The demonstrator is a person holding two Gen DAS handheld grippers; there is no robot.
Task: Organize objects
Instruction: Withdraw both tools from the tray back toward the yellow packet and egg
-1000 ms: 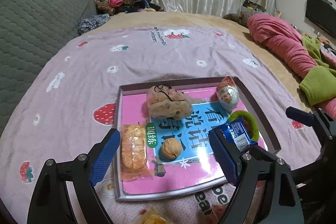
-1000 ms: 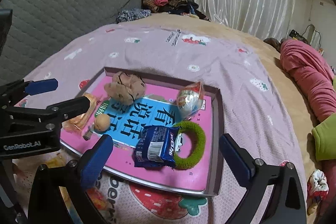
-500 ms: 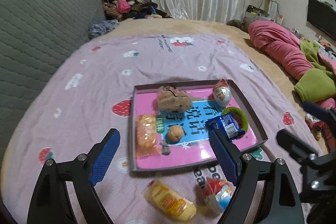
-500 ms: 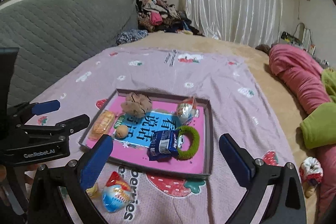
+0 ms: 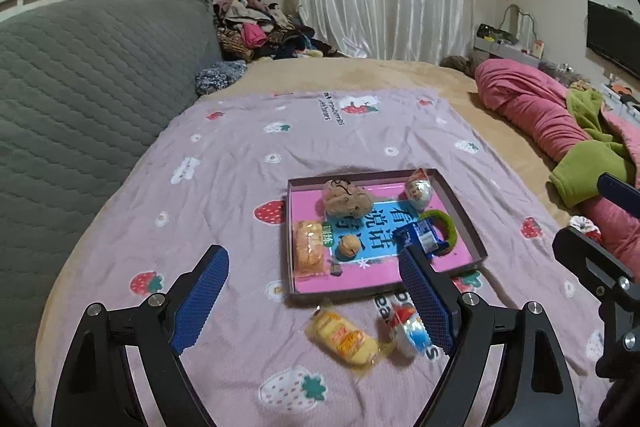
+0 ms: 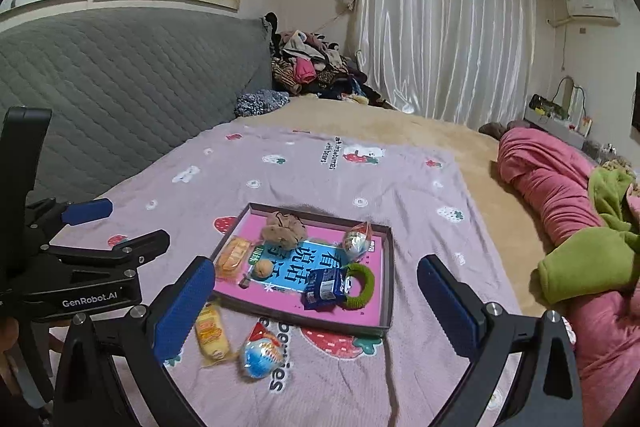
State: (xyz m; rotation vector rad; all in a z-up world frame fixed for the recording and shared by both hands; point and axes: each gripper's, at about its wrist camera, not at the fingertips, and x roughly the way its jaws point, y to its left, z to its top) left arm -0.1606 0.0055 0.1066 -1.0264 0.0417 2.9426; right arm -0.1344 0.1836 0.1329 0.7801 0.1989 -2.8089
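Note:
A shallow pink-lined tray lies on the bed. It holds a brown scrunchie, a packaged bun, a walnut, a blue snack packet, a green hair ring and a foil egg. In front of the tray lie a yellow snack pack and a blue-red foil egg. My left gripper hangs open and empty above them. The right gripper is open too, holding nothing.
The strawberry-print purple blanket covers the bed. A grey quilted headboard rises on the left. A pink and green duvet lies at the right. Piled clothes sit by the curtain.
Both grippers have pulled back and up from the tray, which now looks smaller. The yellow pack and the blue-red egg in front of the tray have come into view.

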